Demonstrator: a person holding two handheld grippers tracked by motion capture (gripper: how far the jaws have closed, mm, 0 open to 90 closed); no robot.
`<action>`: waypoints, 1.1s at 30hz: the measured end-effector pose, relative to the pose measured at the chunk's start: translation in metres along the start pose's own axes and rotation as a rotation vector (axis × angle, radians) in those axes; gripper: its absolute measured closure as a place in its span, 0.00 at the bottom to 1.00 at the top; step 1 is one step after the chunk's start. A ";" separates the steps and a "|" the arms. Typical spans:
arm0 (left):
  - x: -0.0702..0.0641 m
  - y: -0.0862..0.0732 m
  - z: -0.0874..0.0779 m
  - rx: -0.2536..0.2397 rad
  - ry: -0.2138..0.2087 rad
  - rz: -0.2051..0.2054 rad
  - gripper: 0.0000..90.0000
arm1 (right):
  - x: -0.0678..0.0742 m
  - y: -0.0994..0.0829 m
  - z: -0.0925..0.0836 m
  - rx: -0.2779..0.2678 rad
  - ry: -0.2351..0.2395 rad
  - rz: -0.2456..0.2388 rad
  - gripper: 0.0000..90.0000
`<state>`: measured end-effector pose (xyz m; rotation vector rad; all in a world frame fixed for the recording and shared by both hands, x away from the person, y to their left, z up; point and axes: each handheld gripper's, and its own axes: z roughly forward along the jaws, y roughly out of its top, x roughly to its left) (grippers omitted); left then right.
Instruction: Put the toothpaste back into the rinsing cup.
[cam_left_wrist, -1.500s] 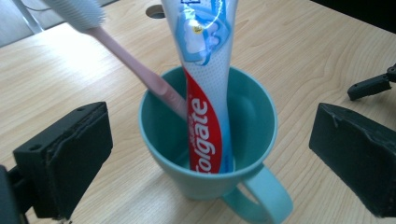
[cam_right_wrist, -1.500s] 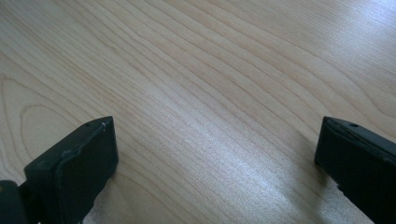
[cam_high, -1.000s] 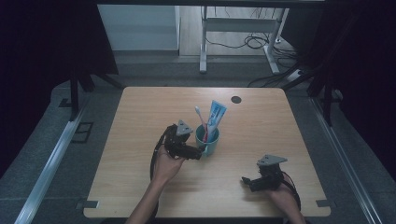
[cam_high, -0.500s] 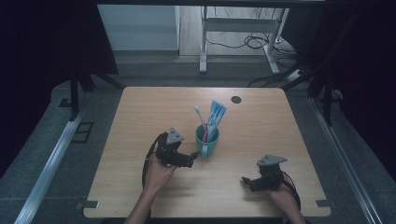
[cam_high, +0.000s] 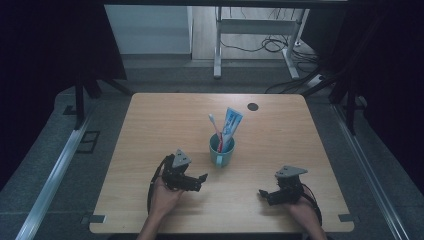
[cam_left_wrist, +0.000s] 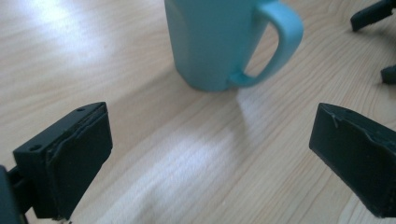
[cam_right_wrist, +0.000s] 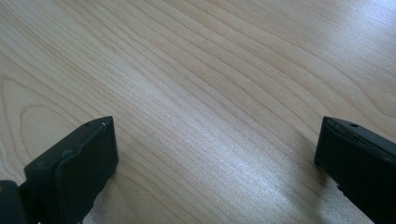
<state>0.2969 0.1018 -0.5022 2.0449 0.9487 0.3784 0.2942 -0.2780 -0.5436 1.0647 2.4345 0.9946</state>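
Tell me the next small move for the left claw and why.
Probably ease the left claw back toward the person and rest it. Its jaws stand wide open with nothing between them, the mug stands upright apart from it, holding the toothbrush and toothpaste tube, and the right claw lies open too.

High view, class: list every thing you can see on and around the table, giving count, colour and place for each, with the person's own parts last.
table: one, light wood, centre of the view
mug: one, teal, middle of the table, handle towards the person
toothbrush: one, red handle with a white head, upright in the mug
toothpaste tube: one, blue and white, upright in the mug
round cap: one, black, far edge of the table
cables: several, black, floor beyond the table
left gripper: one, black, open, near the mug
right gripper: one, black, open, near right
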 end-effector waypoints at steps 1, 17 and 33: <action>0.000 -0.003 0.000 0.005 0.002 0.002 0.00 | 0.000 0.000 0.000 0.000 0.000 0.000 0.00; -0.003 -0.035 0.009 0.099 0.014 0.018 0.00 | 0.000 0.000 0.000 0.000 0.000 0.001 0.00; -0.004 -0.040 0.018 0.189 0.031 0.033 0.00 | 0.000 0.000 0.000 -0.001 0.000 0.000 0.00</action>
